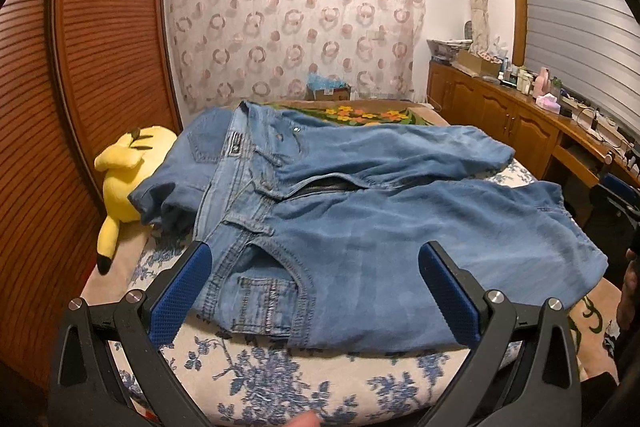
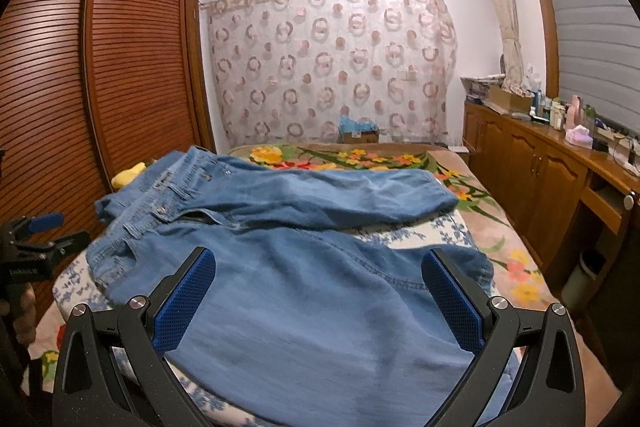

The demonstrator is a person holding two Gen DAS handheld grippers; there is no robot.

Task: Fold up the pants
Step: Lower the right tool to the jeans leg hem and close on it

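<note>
Both grippers spread wide, holding nothing, above jeans on the bed.

The left gripper hangs over the front pocket, the right gripper over a leg of the jeans; only the left view shows the yellow plush toy fully, beside what seems the waistband.

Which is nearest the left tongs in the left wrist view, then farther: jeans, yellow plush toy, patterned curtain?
1. jeans, on the bed right between the open left tongs.
2. yellow plush toy, farther left, beside the wardrobe.
3. patterned curtain, on the back wall.

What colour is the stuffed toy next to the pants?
The stuffed toy is bright yellow with a black tip on its tail. The left wrist view shows it best.
</note>
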